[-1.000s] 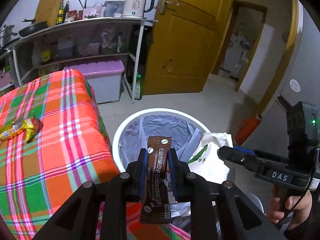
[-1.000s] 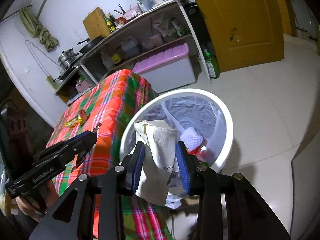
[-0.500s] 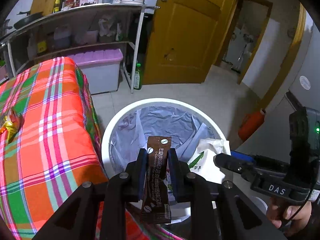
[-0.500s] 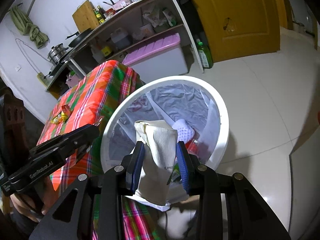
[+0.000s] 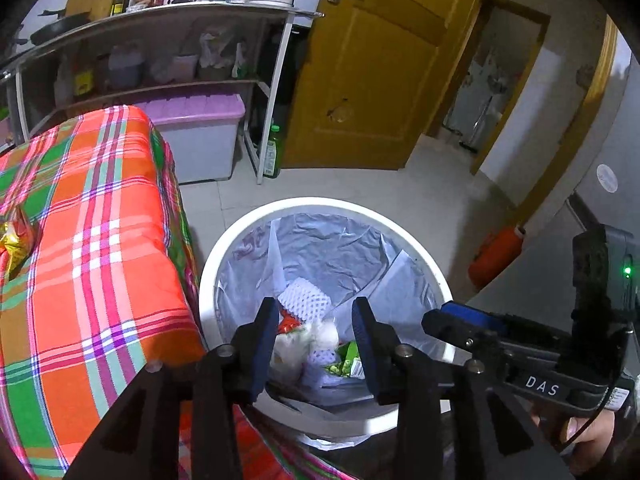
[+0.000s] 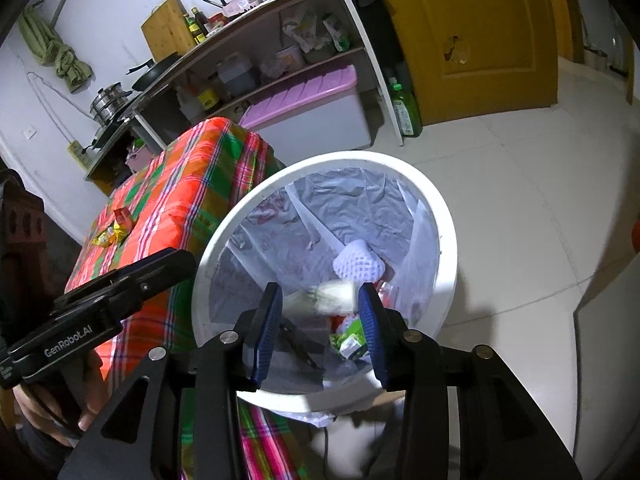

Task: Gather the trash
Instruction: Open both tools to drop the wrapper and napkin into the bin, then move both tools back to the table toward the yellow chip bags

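Both grippers hang over the white trash bin (image 5: 224, 256) beside the plaid-covered table (image 5: 100, 240); the left gripper (image 5: 316, 344) has just been opening and its fingers (image 5: 264, 344) stand spread with nothing between them, only the bin's contents below: a white foam net (image 5: 304, 300), crumpled white wrapping and green packets (image 5: 348, 360); the right gripper (image 6: 320, 328) has likewise just been opening, its fingers (image 6: 370, 328) apart, and a blurred white paper bag (image 6: 328, 294) shows just beyond their tips, apparently dropping into the lined bin, no pad pressing on it; a dark strip lying low in the bin under the right fingers may be a brown sachet, though that is hard to tell; a yellow-and-red snack wrapper (image 6: 112, 228) lies on the cloth well to the left of the fingers, uncollected; the risk from here, as a judgement, is that the light paper bag catches the rim or the loose liner (image 6: 360, 200) and hangs out rather than settling, or that either hand, swinging towards the table, clips the bin's near edge, which stands close under both sets of fingers, and tips it.
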Action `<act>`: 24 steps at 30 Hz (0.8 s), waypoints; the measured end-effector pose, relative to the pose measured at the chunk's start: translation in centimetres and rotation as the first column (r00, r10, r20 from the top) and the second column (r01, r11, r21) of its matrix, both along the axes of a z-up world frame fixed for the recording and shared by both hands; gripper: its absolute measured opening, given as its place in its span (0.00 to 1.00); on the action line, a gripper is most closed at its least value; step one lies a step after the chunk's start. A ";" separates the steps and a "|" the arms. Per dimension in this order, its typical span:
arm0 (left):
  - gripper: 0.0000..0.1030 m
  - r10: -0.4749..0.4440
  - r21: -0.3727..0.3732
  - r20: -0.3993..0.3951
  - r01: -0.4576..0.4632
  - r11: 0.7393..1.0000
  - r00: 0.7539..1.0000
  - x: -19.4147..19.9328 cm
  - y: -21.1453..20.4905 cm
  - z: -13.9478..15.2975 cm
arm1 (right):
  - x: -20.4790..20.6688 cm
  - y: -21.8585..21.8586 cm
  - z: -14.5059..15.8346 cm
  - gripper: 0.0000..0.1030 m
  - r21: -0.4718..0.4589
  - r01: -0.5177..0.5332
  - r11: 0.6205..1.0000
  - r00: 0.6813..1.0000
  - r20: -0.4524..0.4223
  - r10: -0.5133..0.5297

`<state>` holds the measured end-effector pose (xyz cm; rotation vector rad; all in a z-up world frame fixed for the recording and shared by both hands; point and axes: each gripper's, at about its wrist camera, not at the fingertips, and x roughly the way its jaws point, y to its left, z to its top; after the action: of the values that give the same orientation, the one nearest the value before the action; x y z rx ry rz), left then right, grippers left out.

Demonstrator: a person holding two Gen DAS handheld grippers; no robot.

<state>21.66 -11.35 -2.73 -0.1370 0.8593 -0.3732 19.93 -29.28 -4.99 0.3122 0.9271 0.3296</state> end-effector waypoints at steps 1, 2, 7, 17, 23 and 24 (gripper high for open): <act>0.37 0.001 -0.003 0.003 -0.001 1.000 1.000 -0.1 0.1 0.2 | -0.2 0.0 0.3 0.40 0.000 -0.001 1.000 1.000 0.007 0.001; 0.37 0.005 -0.007 0.011 -0.004 1.000 1.000 -0.4 0.3 0.5 | -0.4 0.1 0.5 0.40 0.000 -0.003 1.000 1.000 0.013 0.003; 0.37 0.019 -0.014 0.043 -0.018 1.000 0.999 -1.9 1.1 1.7 | -1.6 1.0 2.4 0.40 -0.007 -0.024 1.000 0.998 0.054 0.024; 0.37 0.048 -0.032 0.122 -0.045 0.998 0.991 -5.8 3.8 4.8 | -4.2 2.7 5.7 0.40 -0.014 -0.063 0.998 0.989 0.131 0.065; 0.37 0.072 -0.028 0.168 -0.069 0.997 0.983 -8.0 5.3 6.4 | -5.8 4.5 7.2 0.40 -0.028 -0.109 0.994 0.979 0.168 0.112; 0.37 0.075 -0.028 0.171 -0.071 0.997 0.982 -8.2 5.5 6.5 | -5.9 4.8 7.3 0.40 -0.031 -0.118 0.993 0.977 0.173 0.121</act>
<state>13.42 -5.88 3.79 -0.1540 0.6776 -0.3207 13.99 -24.44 2.34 0.2053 0.7772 0.4509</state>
